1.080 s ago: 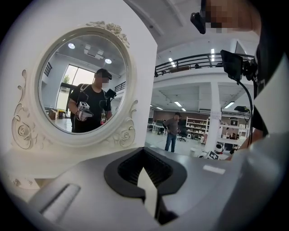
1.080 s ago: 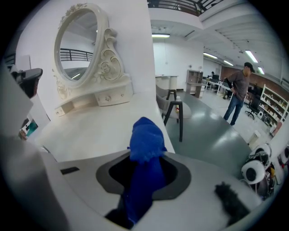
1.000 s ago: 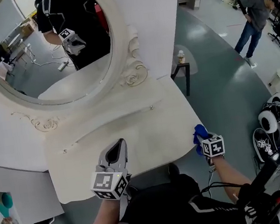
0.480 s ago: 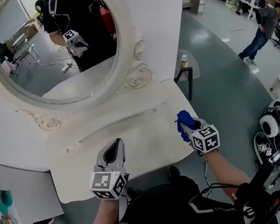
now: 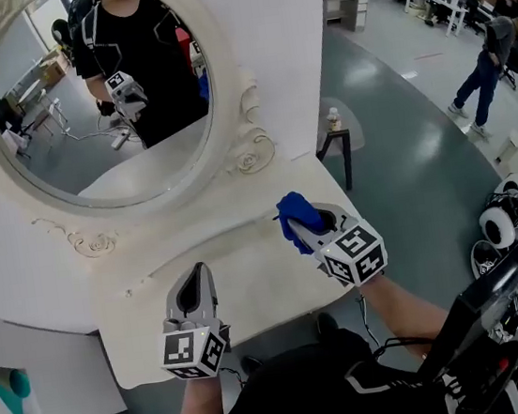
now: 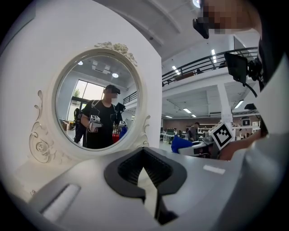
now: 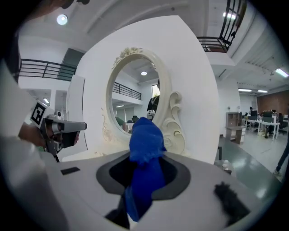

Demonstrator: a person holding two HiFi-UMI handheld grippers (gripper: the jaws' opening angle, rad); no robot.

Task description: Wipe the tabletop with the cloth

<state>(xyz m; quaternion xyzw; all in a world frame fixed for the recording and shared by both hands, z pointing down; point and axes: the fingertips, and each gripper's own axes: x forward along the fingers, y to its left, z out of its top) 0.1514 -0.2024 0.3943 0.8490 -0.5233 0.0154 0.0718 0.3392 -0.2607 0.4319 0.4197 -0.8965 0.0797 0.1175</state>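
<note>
Head view, looking steeply down: grips a bunched blue cloth [image 5: 297, 210] tight in the right gripper [image 5: 300, 229], over the right rear part of the white desk [image 5: 250, 283], near the foot of the ornate oval mirror [image 5: 85, 110]. Cannot tell whether cloth meets desk. Holds the left gripper [image 5: 194, 274] clenched on nothing above the desk's front left, well apart from the cloth. Shows, in the right gripper view, blue fabric bulging up past the jaws.
</note>
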